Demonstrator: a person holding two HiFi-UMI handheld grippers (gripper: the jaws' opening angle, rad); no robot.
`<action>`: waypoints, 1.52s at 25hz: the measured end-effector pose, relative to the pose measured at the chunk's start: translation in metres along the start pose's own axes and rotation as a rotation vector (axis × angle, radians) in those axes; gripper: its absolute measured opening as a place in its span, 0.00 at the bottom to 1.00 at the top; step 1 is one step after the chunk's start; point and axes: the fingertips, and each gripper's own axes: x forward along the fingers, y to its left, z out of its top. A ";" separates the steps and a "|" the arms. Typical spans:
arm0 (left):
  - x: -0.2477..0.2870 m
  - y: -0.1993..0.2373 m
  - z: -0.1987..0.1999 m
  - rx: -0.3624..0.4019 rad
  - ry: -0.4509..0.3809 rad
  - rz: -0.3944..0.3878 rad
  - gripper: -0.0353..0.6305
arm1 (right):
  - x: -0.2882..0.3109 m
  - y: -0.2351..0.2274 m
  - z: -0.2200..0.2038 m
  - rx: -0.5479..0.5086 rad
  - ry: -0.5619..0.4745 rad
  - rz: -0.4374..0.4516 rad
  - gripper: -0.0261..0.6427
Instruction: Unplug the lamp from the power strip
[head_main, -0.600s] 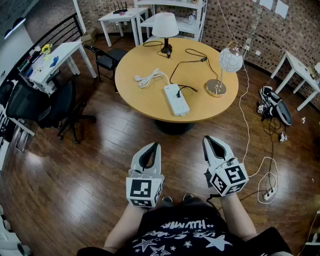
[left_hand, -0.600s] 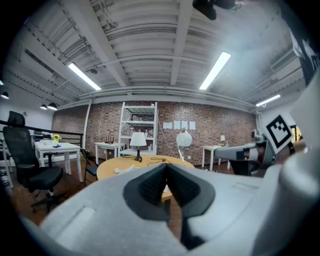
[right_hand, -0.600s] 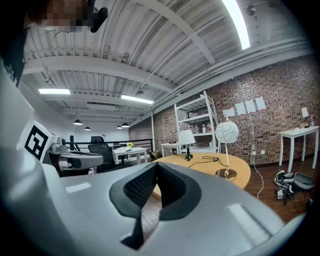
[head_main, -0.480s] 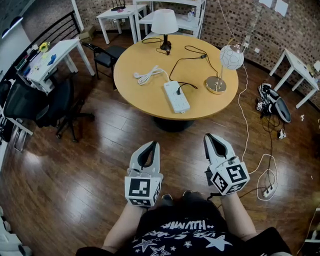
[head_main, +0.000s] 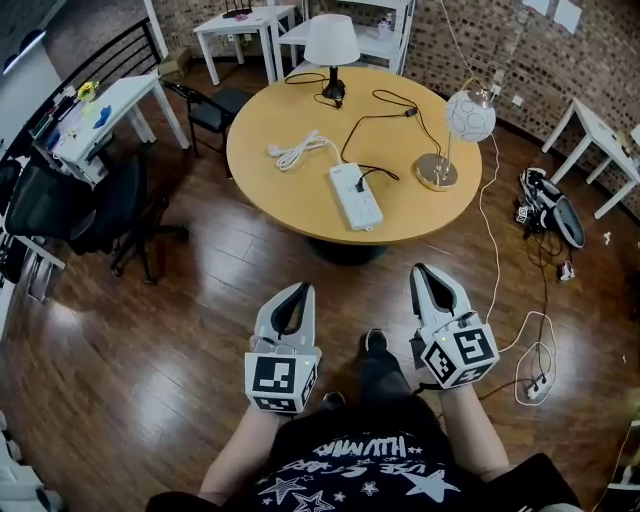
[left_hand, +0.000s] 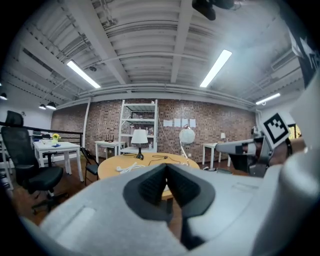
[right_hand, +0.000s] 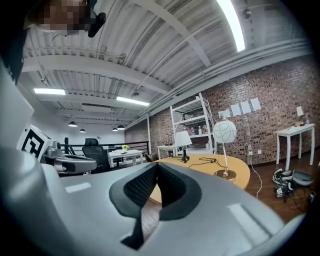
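A white power strip (head_main: 355, 196) lies on the round wooden table (head_main: 270, 185), with a black plug (head_main: 360, 183) in it. The plug's black cord (head_main: 372, 124) winds back toward a lamp with a white shade (head_main: 330, 45). A globe lamp (head_main: 470, 114) on a brass base stands at the table's right. My left gripper (head_main: 303, 288) and right gripper (head_main: 421, 270) hang side by side over the floor, well short of the table, both shut and empty. The left gripper view looks past the shut left gripper (left_hand: 166, 167) at the table (left_hand: 112, 165); the right gripper view looks past the right gripper (right_hand: 156, 165).
A coiled white cord (head_main: 295, 152) lies on the table's left. Black office chairs (head_main: 95, 205) and white desks (head_main: 100, 115) stand at the left. Cables and a second power strip (head_main: 535, 385) lie on the wood floor at the right, near a bag (head_main: 550, 205).
The person has stepped forward: a leg and shoe now show between the grippers. Both grippers stay shut and held low, with the table barely shifted in view.
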 end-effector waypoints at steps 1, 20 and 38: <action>0.004 0.001 -0.001 0.004 0.003 0.004 0.06 | 0.004 -0.003 -0.001 0.003 -0.003 0.003 0.05; 0.167 0.016 -0.019 0.015 0.092 0.099 0.06 | 0.129 -0.119 -0.026 0.054 0.083 0.104 0.05; 0.252 0.015 -0.051 0.012 0.194 0.201 0.06 | 0.187 -0.140 -0.082 0.069 0.241 0.328 0.05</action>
